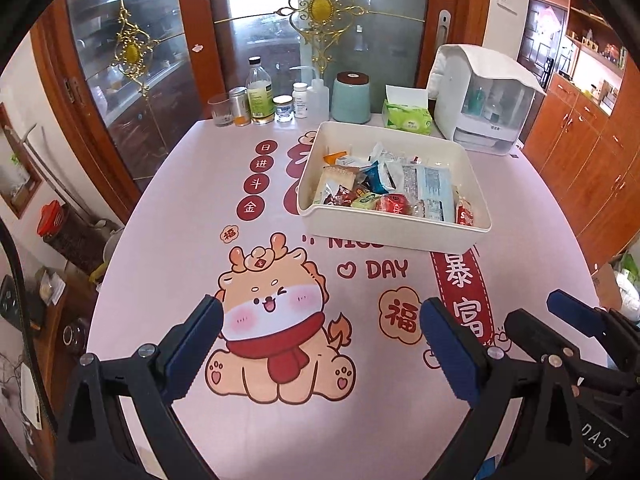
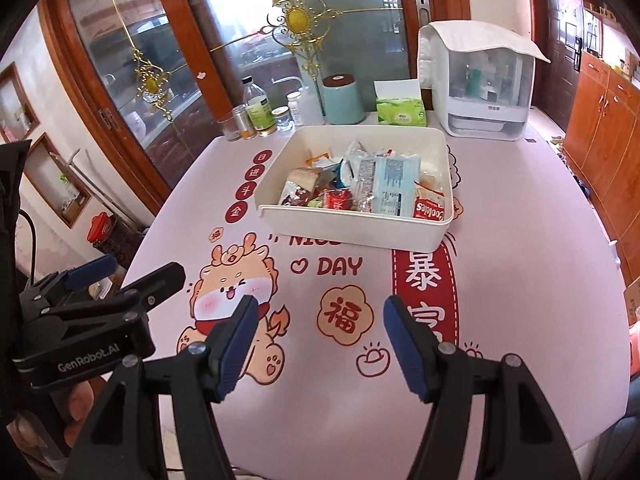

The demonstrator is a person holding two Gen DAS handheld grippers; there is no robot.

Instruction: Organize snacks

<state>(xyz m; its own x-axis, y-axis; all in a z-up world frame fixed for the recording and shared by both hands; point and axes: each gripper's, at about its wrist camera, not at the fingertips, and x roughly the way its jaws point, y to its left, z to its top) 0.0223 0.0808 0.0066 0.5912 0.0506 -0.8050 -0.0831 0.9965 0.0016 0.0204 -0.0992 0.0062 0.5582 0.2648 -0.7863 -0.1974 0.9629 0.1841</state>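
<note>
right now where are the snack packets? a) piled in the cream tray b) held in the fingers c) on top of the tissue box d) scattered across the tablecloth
a: the snack packets all lie inside the cream tray, with nothing between either gripper's fingers.

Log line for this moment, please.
left gripper: open, empty | right gripper: open, empty | snacks: in cream bin | table: no loose snacks

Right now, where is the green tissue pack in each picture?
Left wrist view: the green tissue pack is at upper middle, behind the white snack bin's far right corner.
Right wrist view: the pack is at upper middle, behind the bin's far rim.
Shared landmark: the teal canister just left of it.
</note>
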